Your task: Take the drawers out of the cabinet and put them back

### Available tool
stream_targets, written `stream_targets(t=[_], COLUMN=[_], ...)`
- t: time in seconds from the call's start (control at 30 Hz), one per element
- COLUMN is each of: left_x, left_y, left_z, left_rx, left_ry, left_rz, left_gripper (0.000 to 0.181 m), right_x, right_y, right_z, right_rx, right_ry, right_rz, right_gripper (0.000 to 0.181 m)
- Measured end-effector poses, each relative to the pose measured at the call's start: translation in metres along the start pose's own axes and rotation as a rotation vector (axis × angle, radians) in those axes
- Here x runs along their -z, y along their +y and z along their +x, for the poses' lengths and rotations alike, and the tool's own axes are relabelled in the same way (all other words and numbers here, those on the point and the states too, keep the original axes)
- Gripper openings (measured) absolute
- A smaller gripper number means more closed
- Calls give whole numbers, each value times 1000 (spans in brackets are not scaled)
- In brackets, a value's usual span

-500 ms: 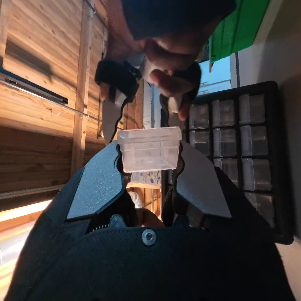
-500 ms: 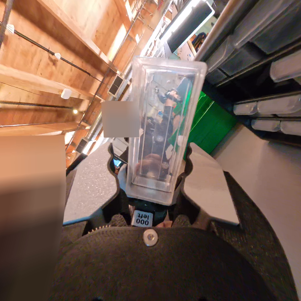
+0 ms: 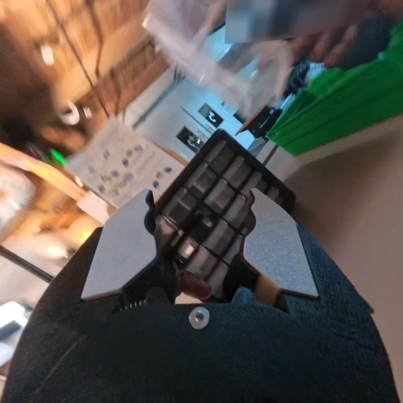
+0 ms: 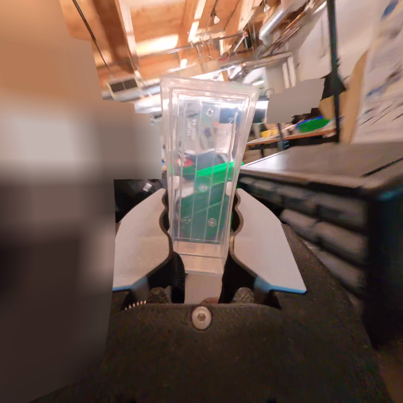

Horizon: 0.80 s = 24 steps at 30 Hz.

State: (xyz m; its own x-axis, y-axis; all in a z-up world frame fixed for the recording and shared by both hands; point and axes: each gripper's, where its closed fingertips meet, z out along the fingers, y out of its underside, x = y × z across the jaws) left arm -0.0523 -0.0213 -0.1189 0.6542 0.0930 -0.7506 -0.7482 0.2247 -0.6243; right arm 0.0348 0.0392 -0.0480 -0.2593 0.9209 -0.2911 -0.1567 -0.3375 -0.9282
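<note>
In the left wrist view my left gripper [image 3: 200, 193] is open and empty, its fingers framing the black cabinet [image 3: 220, 134], which shows a grid of clear drawers. A blurred clear drawer [image 3: 218, 65] passes above it at the top of the view. In the right wrist view my right gripper [image 4: 200, 192] is shut on a long clear plastic drawer [image 4: 205, 152], which is empty and points away from me. The cabinet [image 4: 316, 170] stands close on the right of that view, with its rows of drawers in their slots.
A green bin [image 3: 338, 109] sits behind the cabinet on the beige tabletop [image 3: 349, 218]. Wooden ceiling beams and shelving fill the background. Both views are motion-blurred, and mosaic patches cover the left of the right wrist view.
My left gripper no longer holds the small clear drawer and is now open; its view has swung to the cabinet. My right gripper keeps its drawer and has turned beside the cabinet.
</note>
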Motion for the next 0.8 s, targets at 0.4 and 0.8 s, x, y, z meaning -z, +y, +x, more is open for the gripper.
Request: stream_targets(t=[0.4,0.8], left_x=[45,37], left_y=[54,49], left_z=[-90,-72], left_rx=[1276,1141], left_ry=[-103,-91], left_rz=[205,134], left_gripper=[70,67], right_x=[216,286], right_y=[-34,68], right_z=[134,231], right_rx=[975,842], right_ry=[642,438], right_rz=[-880,-1562], right_gripper=[57,59])
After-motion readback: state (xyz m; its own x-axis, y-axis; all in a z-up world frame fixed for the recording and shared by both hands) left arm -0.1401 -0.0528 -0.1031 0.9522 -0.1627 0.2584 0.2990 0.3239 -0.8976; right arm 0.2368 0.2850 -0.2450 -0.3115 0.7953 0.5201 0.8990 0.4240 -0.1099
